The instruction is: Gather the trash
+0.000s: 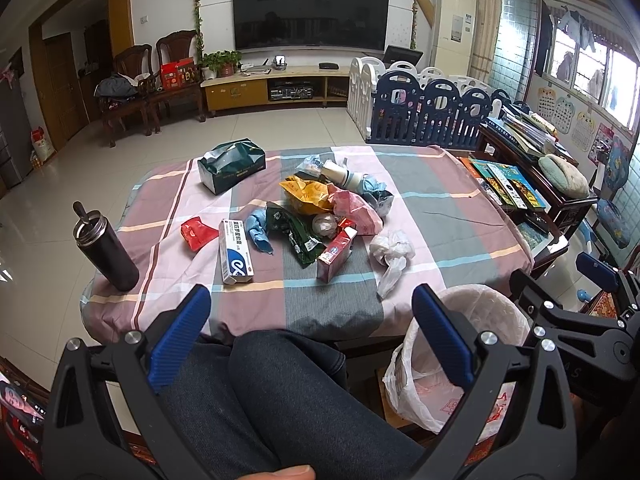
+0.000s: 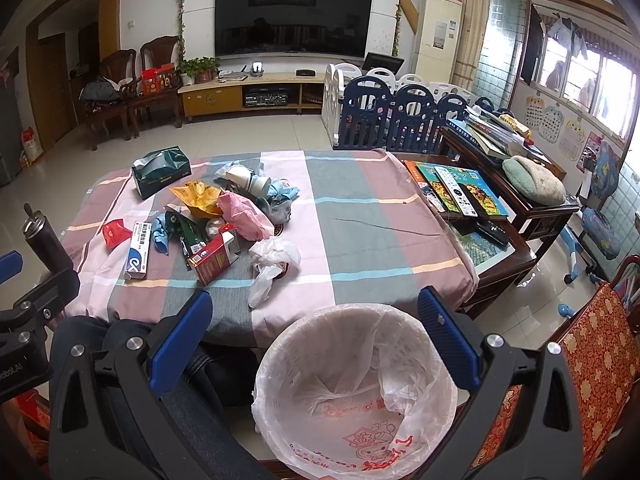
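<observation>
1. The left gripper (image 1: 310,336) is held above a person's lap, well short of the table; its blue-padded jaws are spread wide and nothing is gripped.
2. The right gripper (image 2: 316,340) is held over the bin (image 2: 356,396); its jaws are likewise spread wide and empty.
3. The bin, lined with a thin white bag printed in red, is set on the floor just beside the near edge of the table (image 2: 360,216), which is covered with a checked cloth.
4. The trash is gathered in a loose heap on the left half of the cloth.
5. A white-and-blue carton (image 1: 236,250) is laid flat at the near left of the heap, and a red wrapper (image 1: 195,233) is seen just beside it.
6. A red-and-white box (image 1: 336,254) is found at the near middle, next to a dark green packet (image 1: 296,236).
7. A crumpled white plastic bag (image 2: 272,262) is placed at the near right of the heap.
8. A yellow wrapper (image 1: 306,194) and a pink bag (image 1: 356,208) are piled farther back.
9. A green tissue box (image 1: 232,164) is set apart at the far left, and a dark bottle (image 1: 106,246) is stood upright at the left corner.
</observation>
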Demonstrator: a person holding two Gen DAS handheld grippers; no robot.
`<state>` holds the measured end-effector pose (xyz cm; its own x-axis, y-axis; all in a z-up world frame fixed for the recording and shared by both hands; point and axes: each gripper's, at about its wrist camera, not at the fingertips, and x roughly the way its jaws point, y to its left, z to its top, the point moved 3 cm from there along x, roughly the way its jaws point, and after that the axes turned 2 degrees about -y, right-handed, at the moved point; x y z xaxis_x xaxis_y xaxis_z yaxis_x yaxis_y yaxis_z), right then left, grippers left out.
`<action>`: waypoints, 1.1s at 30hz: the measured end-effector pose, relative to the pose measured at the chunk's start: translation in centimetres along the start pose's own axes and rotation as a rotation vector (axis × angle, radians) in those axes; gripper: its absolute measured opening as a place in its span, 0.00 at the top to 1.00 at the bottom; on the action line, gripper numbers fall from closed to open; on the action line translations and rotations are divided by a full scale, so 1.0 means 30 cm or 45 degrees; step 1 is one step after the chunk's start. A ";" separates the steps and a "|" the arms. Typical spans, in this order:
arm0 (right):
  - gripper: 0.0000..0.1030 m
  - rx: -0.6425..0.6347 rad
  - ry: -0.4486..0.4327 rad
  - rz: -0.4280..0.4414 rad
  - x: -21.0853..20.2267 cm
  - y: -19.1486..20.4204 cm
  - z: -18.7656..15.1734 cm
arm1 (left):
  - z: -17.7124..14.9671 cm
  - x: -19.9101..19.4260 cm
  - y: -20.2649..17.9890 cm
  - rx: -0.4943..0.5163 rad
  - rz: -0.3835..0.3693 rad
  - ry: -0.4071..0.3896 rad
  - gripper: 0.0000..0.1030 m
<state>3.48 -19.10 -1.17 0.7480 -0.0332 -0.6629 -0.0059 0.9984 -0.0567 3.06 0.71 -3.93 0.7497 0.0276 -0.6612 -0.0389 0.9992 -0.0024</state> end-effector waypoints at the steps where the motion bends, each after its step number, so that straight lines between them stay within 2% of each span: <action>1: 0.03 -0.002 0.000 -0.001 0.002 0.002 0.000 | 0.000 0.000 0.000 0.000 0.001 0.000 0.03; 33: 0.03 -0.003 0.009 0.004 0.012 0.006 -0.013 | -0.001 0.002 -0.001 -0.001 0.000 0.002 0.03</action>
<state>3.50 -18.97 -1.71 0.7431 -0.0301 -0.6685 -0.0102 0.9984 -0.0563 3.08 0.68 -4.00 0.7486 0.0278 -0.6625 -0.0396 0.9992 -0.0028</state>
